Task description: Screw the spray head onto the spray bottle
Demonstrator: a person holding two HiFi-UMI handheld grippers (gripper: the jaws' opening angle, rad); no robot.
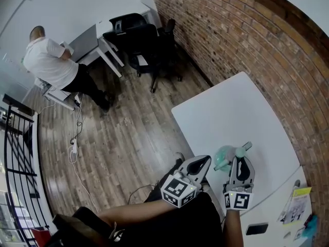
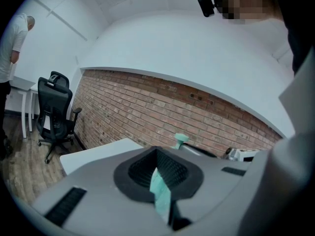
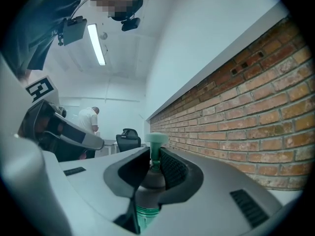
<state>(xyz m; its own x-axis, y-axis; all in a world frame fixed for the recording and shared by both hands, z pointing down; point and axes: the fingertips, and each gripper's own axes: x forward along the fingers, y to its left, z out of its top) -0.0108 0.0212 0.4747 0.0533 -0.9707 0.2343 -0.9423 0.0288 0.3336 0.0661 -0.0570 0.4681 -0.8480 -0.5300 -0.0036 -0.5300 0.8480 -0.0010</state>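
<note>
2 grippers, 1 bottle, 1 head. L gripper: jaws pressed together, pinching a thin edge of the translucent green plastic spray bottle. R gripper clamps the grey-collared green spray head at bottle's 2 o'clock, over the white table, its 6 o'clock edge.

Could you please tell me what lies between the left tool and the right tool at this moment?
The pale green spray bottle, as the head view shows. The left tool is shut on it, and the right tool grips the spray head.
</note>
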